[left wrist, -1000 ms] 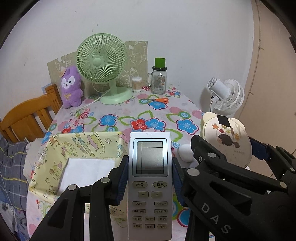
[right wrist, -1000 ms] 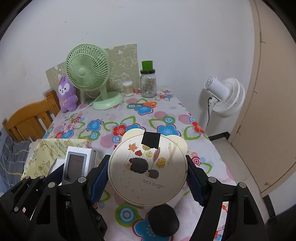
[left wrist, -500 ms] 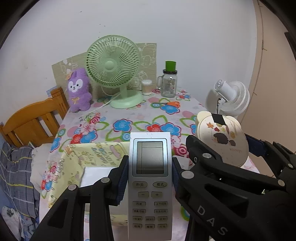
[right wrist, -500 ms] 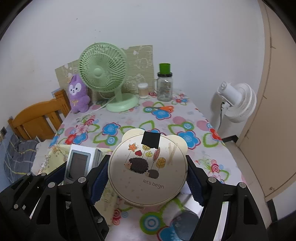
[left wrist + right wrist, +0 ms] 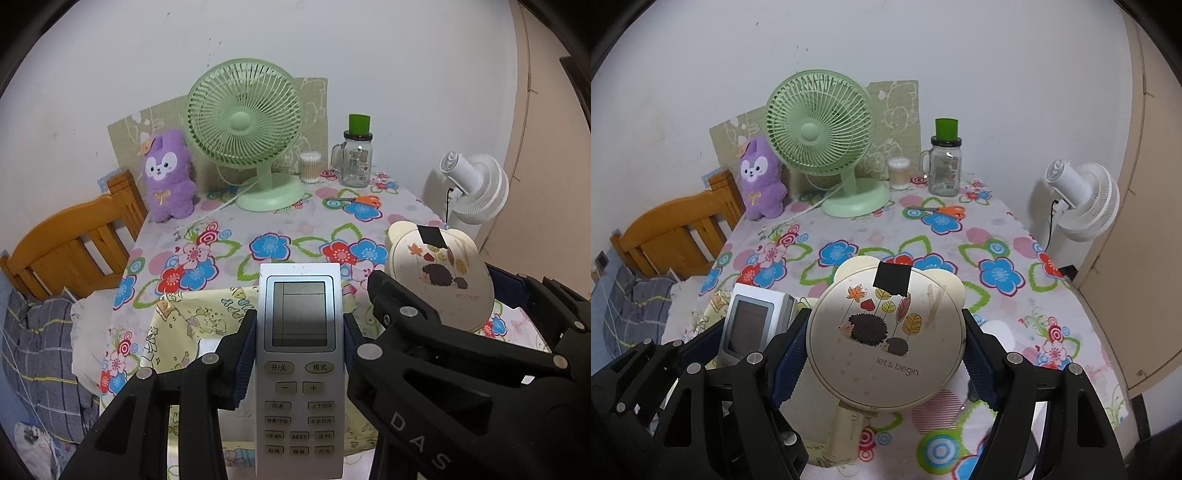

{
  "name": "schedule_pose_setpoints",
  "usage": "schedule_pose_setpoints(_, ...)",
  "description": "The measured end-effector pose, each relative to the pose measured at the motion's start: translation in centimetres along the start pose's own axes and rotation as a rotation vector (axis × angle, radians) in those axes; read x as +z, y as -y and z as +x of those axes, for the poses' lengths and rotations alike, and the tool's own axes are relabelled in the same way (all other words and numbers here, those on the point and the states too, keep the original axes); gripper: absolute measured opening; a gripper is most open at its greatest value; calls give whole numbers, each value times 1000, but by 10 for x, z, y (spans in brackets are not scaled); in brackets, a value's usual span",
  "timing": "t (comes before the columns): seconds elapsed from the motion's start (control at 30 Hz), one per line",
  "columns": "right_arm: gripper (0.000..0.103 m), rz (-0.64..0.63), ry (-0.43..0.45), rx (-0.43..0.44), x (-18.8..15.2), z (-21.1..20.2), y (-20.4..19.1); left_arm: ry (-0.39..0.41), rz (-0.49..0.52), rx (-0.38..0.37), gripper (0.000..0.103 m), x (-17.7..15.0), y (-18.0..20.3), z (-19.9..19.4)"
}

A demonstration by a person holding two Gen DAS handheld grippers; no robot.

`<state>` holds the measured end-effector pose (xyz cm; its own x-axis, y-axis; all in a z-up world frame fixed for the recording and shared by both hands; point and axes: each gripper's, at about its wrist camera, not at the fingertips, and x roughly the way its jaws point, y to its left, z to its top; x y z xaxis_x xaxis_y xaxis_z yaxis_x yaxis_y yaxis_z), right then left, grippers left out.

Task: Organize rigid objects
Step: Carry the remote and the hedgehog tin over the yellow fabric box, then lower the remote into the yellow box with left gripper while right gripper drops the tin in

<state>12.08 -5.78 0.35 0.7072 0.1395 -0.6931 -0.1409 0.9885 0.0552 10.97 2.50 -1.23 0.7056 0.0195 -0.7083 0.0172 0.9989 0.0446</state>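
My left gripper [image 5: 299, 328] is shut on a grey remote control [image 5: 299, 369] with a screen and buttons, held upright above the near table edge. My right gripper [image 5: 886, 339] is shut on a round cream hand mirror [image 5: 886, 339] with a hedgehog print and a black tape patch. The mirror also shows at the right of the left wrist view [image 5: 439, 273], and the remote at the left of the right wrist view [image 5: 750, 325]. Both are held side by side above a yellow patterned cloth box [image 5: 192, 317].
The floral-cloth table [image 5: 871, 243] carries a green desk fan [image 5: 820, 136], a purple plush toy [image 5: 761, 177], a cotton-swab jar [image 5: 898, 172], a glass mug jar with green lid [image 5: 943, 162] and orange scissors [image 5: 942, 210]. A wooden chair [image 5: 676, 229] stands left, a white floor fan [image 5: 1082, 199] right.
Both grippers have pulled back and risen with their objects still held. More of the table and the near edge show now.
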Motion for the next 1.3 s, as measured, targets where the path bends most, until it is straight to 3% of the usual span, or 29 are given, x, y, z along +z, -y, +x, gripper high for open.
schedule_pose_setpoints(0.67,78,-25,-84,37,-14,46,-57,-81,-7,9,45,-17,-59,33)
schedule_pose_setpoints(1.07,78,-3,-155,54,-18,80,-69,-141,-29,-8,45,-20,-82,72)
schedule_pose_setpoints(1.3,78,-18,-145,12,-16,87,-74,-148,-41,-18,46,-20,-87,80)
